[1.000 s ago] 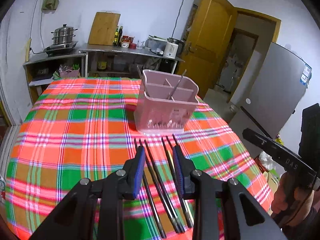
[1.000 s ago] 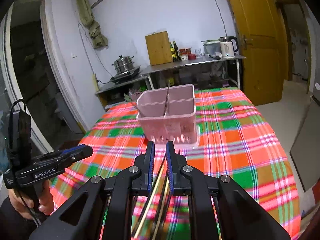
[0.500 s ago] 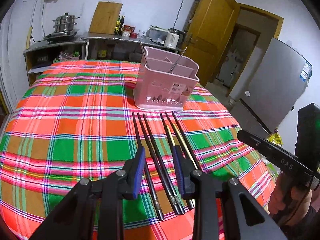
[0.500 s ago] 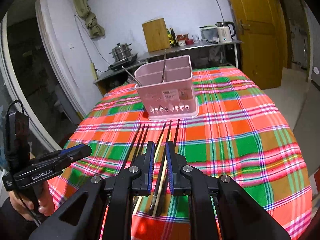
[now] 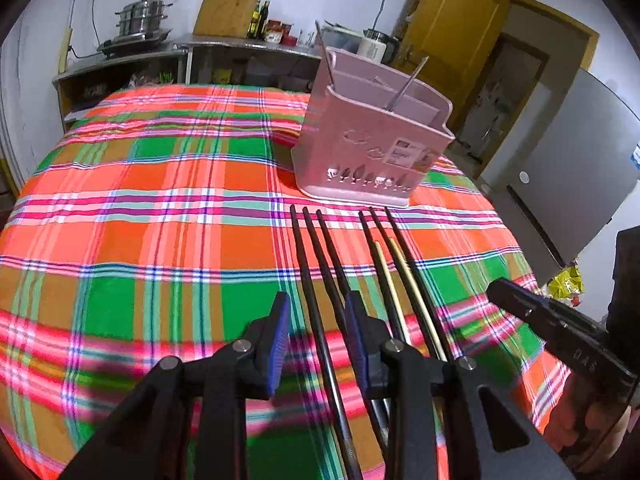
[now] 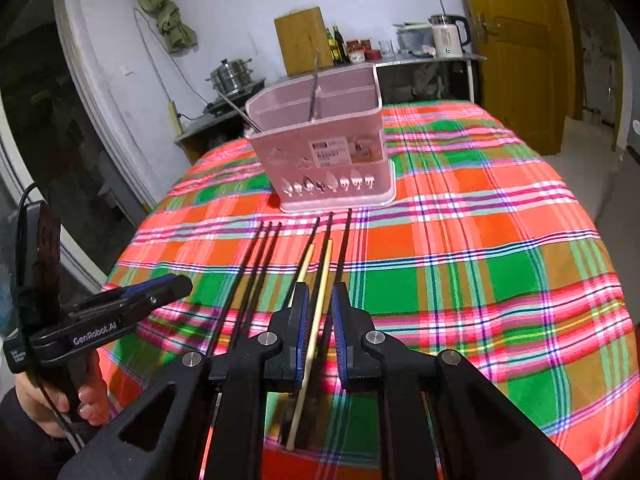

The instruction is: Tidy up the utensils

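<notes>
A pink utensil holder (image 5: pixel 372 140) (image 6: pixel 324 152) stands on the plaid tablecloth with two metal utensils (image 5: pixel 406 84) leaning in it. Several black chopsticks (image 5: pixel 316 264) (image 6: pixel 256 264) and two pale wooden chopsticks (image 5: pixel 412 292) (image 6: pixel 316 292) lie side by side in front of it. My left gripper (image 5: pixel 318 312) is open above the black chopsticks, holding nothing. My right gripper (image 6: pixel 320 300) is open with a narrow gap, above a pale chopstick. Each gripper also shows in the other's view: the right one (image 5: pixel 560 336) and the left one (image 6: pixel 120 312).
The plaid-covered table (image 5: pixel 140 200) drops off at its round edges. Behind it a counter (image 5: pixel 180 46) carries a steamer pot, cutting board, bottles and a kettle. A yellow door (image 5: pixel 452 28) and a grey fridge (image 5: pixel 568 168) stand at the right.
Both grippers have pulled back from the holder and lowered toward the chopsticks' near ends. The right gripper's gap has widened slightly. The chopsticks have not moved.
</notes>
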`<state>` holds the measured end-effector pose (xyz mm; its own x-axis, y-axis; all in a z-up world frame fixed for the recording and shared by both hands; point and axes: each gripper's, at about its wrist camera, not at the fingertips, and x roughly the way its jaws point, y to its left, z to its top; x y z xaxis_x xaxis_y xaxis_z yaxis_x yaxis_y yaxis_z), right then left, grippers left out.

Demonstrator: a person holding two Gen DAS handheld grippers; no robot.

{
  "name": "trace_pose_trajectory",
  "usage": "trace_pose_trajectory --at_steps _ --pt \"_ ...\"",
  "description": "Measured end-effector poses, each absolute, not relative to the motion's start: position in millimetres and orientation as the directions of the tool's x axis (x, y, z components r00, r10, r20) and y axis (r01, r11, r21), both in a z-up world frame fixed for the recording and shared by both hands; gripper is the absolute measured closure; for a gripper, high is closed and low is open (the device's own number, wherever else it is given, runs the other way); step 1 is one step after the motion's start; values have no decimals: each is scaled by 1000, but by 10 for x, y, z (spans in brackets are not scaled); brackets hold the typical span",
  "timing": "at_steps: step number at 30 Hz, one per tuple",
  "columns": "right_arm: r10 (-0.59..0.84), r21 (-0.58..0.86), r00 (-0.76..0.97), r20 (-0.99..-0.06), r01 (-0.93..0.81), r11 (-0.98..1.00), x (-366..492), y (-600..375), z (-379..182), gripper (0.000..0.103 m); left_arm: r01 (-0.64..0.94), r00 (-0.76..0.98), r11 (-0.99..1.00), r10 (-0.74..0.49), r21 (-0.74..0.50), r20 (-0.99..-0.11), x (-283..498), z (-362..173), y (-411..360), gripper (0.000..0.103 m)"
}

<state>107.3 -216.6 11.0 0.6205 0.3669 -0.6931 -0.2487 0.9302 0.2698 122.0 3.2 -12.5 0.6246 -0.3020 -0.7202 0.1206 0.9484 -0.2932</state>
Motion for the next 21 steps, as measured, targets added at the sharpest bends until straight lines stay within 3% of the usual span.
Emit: trace_pose_trajectory --at_steps 14,21 --pt "350 273 545 -762 -220 937 1635 -2039 -236 91 110 581 958 -279 -266 -765 1636 -354 -92 74" --pt "345 272 509 -788 -214 938 1774 -1994 -364 91 104 575 968 -244 -226 -781 1683 -420 -120 80"
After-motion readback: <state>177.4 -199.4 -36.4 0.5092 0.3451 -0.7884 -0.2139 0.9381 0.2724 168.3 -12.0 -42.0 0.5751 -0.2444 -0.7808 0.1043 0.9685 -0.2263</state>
